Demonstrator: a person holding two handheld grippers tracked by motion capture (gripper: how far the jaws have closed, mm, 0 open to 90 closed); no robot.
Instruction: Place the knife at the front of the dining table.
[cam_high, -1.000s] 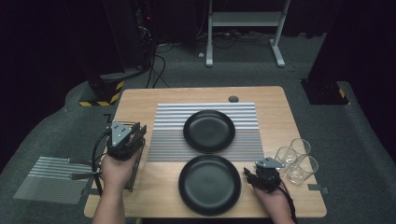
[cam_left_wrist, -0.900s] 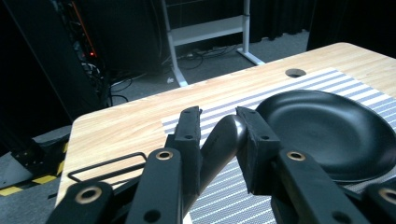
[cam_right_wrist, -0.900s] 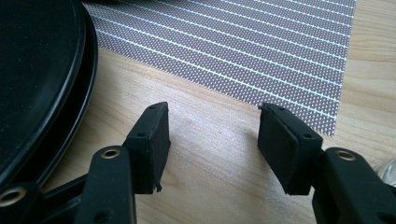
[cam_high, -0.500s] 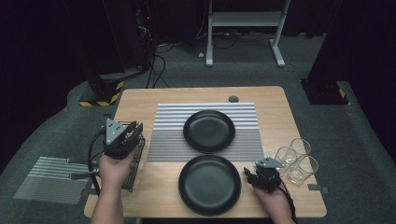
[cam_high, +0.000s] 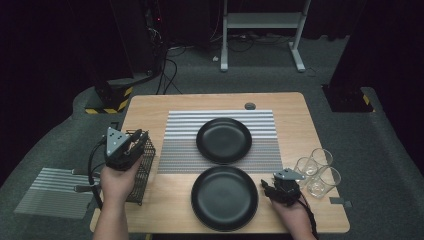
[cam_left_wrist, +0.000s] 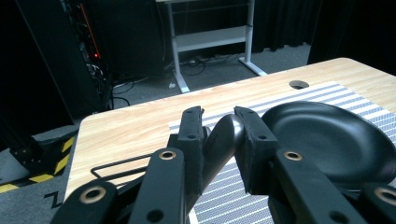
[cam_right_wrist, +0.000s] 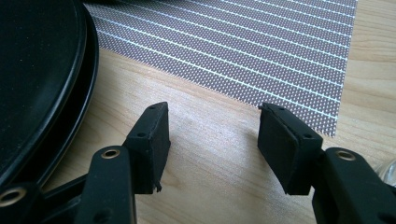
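Holding a dark spoon-like utensil (cam_left_wrist: 223, 140), the left tongs (cam_left_wrist: 218, 122) appear at the centre of the left gripper view. The utensil's rounded end sits between the two black jaws, which have just been closing further, and both pads look to be pressed against it; the glare on the metal makes full contact hard to confirm. In the high view the left tongs (cam_high: 134, 139) stand at the left of the frame, above a black wire basket (cam_high: 142, 172) at the left edge of the surface (cam_high: 165, 107).

The right tongs (cam_right_wrist: 212, 122) rest low over bare wood with the jaws apart and nothing between them. In the high view they (cam_high: 270, 187) lie at the lower right, just beside the near black plate (cam_high: 224, 197). The far black plate (cam_high: 223, 140) sits on the striped mat (cam_high: 180, 130). Three clear glasses (cam_high: 316, 170) stand at the right edge.
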